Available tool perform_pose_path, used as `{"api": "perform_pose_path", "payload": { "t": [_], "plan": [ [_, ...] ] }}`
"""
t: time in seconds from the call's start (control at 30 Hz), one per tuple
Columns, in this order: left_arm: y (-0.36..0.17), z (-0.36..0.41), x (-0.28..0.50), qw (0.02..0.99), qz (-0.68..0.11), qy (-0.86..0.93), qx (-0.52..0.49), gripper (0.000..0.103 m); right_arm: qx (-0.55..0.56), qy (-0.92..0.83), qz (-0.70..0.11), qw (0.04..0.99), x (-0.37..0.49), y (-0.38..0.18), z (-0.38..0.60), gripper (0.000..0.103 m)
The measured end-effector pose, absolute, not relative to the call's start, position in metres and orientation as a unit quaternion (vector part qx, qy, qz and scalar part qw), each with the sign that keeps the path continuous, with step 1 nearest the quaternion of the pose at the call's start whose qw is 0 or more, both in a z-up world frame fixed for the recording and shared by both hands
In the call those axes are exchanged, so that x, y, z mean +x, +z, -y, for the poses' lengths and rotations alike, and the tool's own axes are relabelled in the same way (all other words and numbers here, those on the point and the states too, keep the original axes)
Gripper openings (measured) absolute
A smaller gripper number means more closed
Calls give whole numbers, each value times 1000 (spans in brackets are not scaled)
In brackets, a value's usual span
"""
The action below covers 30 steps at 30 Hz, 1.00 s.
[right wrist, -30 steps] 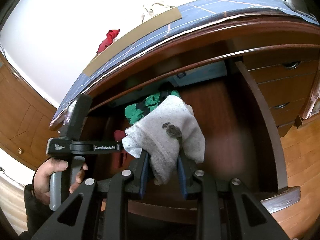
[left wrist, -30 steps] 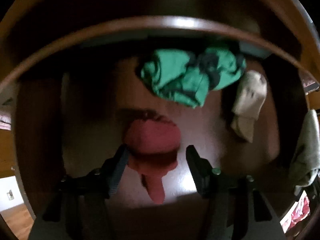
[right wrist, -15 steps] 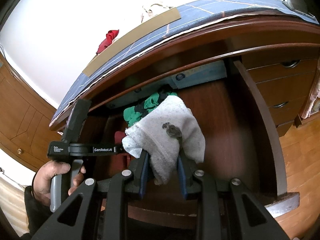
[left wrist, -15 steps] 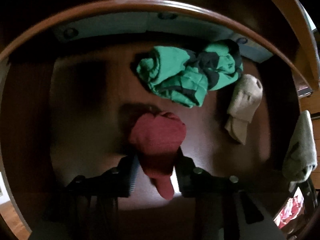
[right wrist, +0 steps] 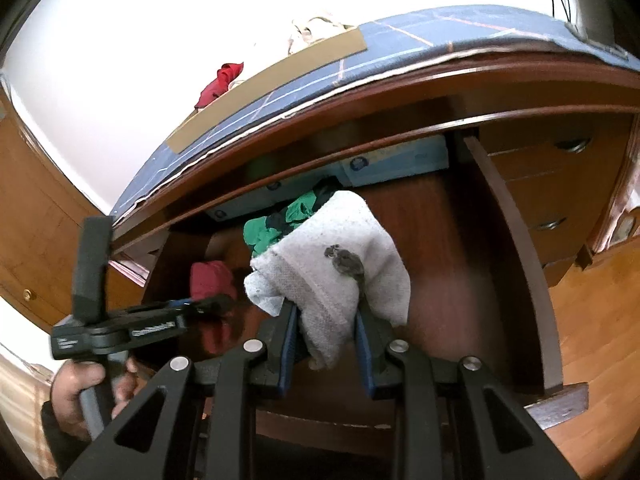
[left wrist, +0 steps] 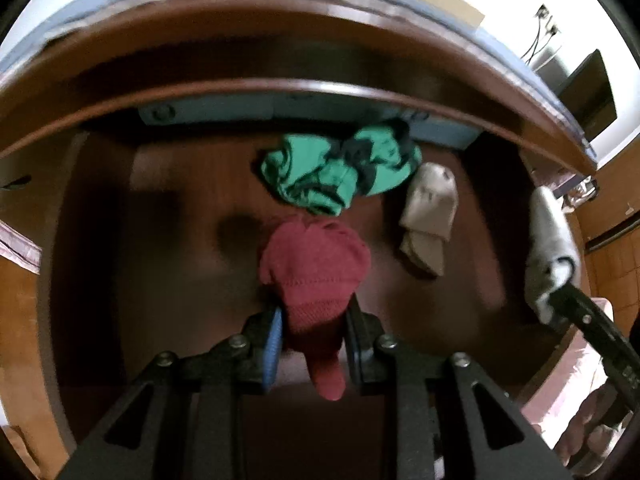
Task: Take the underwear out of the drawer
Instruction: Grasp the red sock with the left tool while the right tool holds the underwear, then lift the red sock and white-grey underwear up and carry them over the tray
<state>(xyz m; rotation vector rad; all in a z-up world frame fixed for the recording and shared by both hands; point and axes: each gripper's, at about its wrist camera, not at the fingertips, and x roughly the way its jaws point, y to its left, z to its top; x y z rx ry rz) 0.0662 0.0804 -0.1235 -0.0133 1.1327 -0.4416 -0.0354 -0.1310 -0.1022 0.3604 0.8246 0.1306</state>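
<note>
Inside the open wooden drawer [left wrist: 160, 264], my left gripper [left wrist: 314, 316] has its jaws still closing on a dark red piece of underwear [left wrist: 314, 264]. The pads press its lower part and it hangs lifted above the drawer floor. Behind it lie a green and black garment [left wrist: 340, 172] and a beige piece [left wrist: 430, 208]. My right gripper [right wrist: 326, 312] is shut on a grey-white garment [right wrist: 332, 256] with a dark mark, held over the drawer's front. The right wrist view also shows the left gripper [right wrist: 208, 304] with the red underwear [right wrist: 210, 278].
A blue checked cloth [right wrist: 400, 40] covers the dresser top, with a tan strip [right wrist: 272, 84] and a red cloth [right wrist: 220, 84] on it. Closed drawers with metal handles [right wrist: 560, 184] stand to the right. A hand [right wrist: 76, 384] grips the left gripper's handle.
The left gripper's jaws have closed on the red underwear, and it has drawn back and up with it. The right gripper has kept still with the grey-white garment.
</note>
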Motion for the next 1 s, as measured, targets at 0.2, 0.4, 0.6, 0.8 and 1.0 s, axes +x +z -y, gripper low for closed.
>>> {"api": "perform_pose_path", "payload": {
  "t": [0.2, 0.4, 0.6, 0.8, 1.0],
  "plan": [
    [-105, -82, 43, 844, -491, -215, -9, 25, 160, 67, -390, 905, -42, -97, 124, 29],
    [-98, -76, 32, 858, -463, -224, -4, 25, 145, 70, -374, 913, -52, -88, 119, 29],
    [-80, -81, 19, 871, -441, -216, -3, 25, 130, 70, -352, 924, -61, -74, 114, 29],
    [-63, -82, 9, 882, -419, -217, -2, 25, 125, 77, -335, 931, -70, -61, 108, 29],
    [-44, -80, -4, 889, -397, -228, 3, 25, 105, 81, -306, 943, -83, -41, 100, 29]
  ]
}}
